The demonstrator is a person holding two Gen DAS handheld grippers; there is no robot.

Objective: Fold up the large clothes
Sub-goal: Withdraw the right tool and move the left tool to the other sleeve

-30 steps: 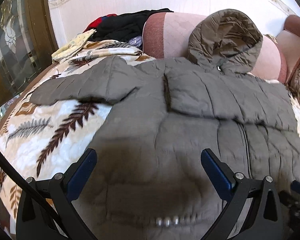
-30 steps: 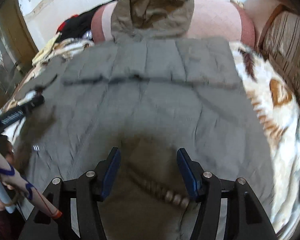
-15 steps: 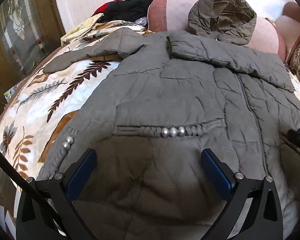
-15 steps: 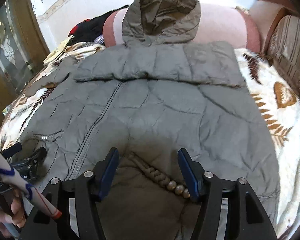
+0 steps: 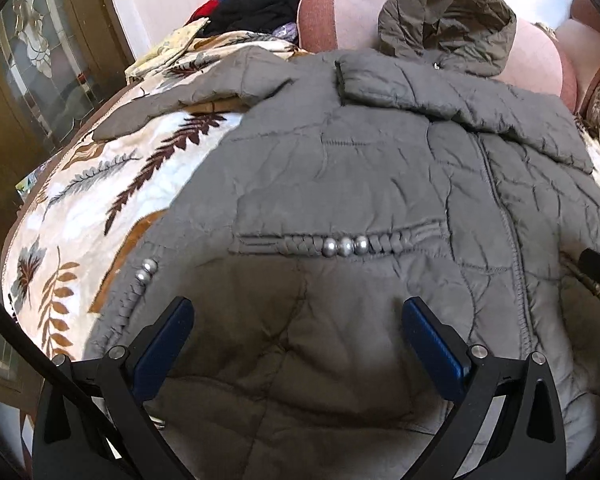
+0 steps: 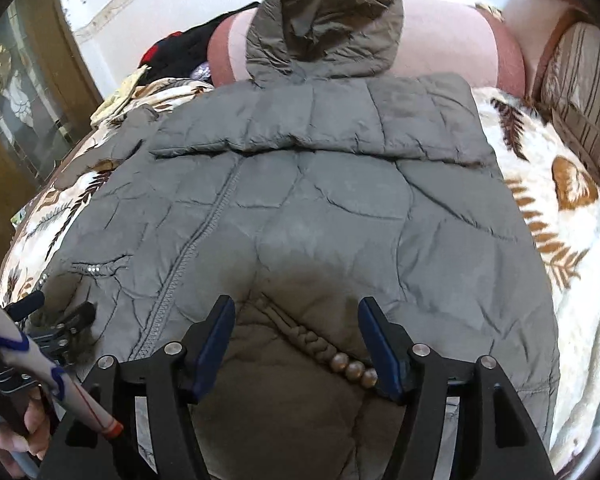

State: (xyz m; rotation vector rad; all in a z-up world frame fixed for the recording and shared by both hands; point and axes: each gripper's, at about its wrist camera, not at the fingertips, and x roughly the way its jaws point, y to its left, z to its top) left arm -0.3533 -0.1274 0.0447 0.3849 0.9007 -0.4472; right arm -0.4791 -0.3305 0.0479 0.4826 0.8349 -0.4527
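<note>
A grey quilted hooded jacket (image 5: pixel 360 184) lies front up on a leaf-patterned blanket, also in the right wrist view (image 6: pixel 308 216). Its hood (image 5: pixel 448 20) rests against a pink bolster. One sleeve (image 5: pixel 440 92) is folded across the chest; the other sleeve (image 5: pixel 188 92) stretches out to the left. My left gripper (image 5: pixel 296 316) is open and empty above the hem, near a beaded pocket (image 5: pixel 340 245). My right gripper (image 6: pixel 296 320) is open and empty above the other beaded pocket (image 6: pixel 340 356). The left gripper also shows in the right wrist view (image 6: pixel 56 316).
The leaf-patterned blanket (image 5: pixel 96 200) covers the bed. A pink bolster (image 6: pixel 448 40) and a striped cushion (image 6: pixel 584 100) lie at the head. Dark and red clothes (image 5: pixel 268 4) are piled at the back left. A wooden glass-panelled door (image 5: pixel 40 60) stands on the left.
Both grippers have pulled back toward the jacket's hem, so more of the jacket and its beaded pockets show. Both stay open and empty.
</note>
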